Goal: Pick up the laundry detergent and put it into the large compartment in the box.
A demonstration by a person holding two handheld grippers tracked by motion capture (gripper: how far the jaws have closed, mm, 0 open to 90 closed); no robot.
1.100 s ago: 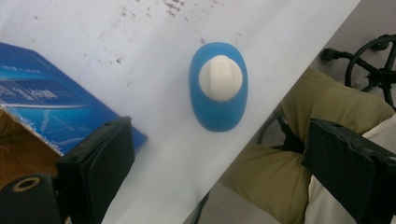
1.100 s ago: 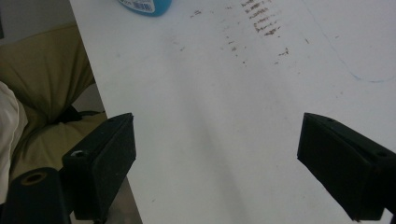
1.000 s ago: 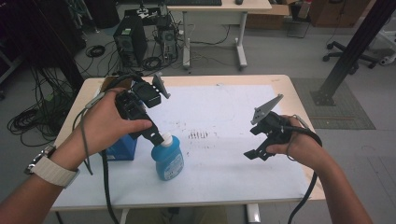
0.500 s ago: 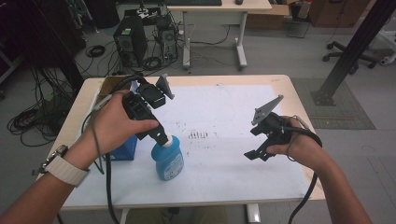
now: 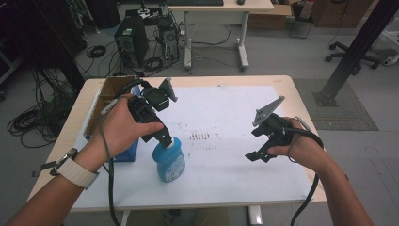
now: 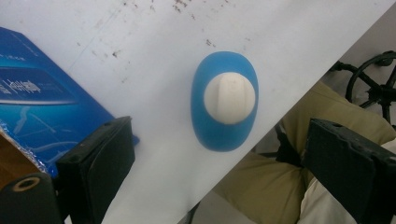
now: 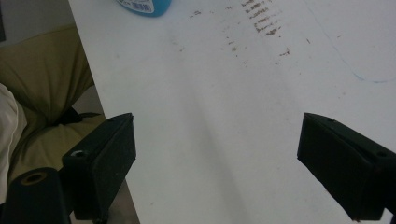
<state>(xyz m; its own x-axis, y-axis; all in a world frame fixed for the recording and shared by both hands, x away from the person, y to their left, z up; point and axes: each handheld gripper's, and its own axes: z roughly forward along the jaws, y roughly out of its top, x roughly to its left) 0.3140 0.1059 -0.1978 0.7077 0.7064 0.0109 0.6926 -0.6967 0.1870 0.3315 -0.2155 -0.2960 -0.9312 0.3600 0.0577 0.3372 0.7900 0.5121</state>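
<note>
A blue bottle (image 5: 169,162) with a white cap stands upright on the white sheet (image 5: 221,117), near the table's front left. My left gripper (image 5: 164,138) hangs just above the cap and points down at it. In the left gripper view the bottle (image 6: 224,101) is seen from straight above, and the left gripper (image 6: 224,170) is open wide with nothing between its jaws. My right gripper (image 5: 252,144) hovers over the right part of the sheet, open. In its own view the right gripper (image 7: 215,163) is empty above the bare sheet, and the bottle's base (image 7: 142,6) sits at the top edge.
A blue box (image 5: 126,151) lies just left of the bottle, also seen as the blue box (image 6: 39,107). An open cardboard box (image 5: 109,94) sits at the table's back left. Dark smudges (image 5: 200,136) mark the sheet's middle. The table's front edge (image 5: 188,207) runs close to the bottle.
My left hand and gripper have shifted slightly right above the bottle. The bottle and the right gripper have stayed about where they were.
</note>
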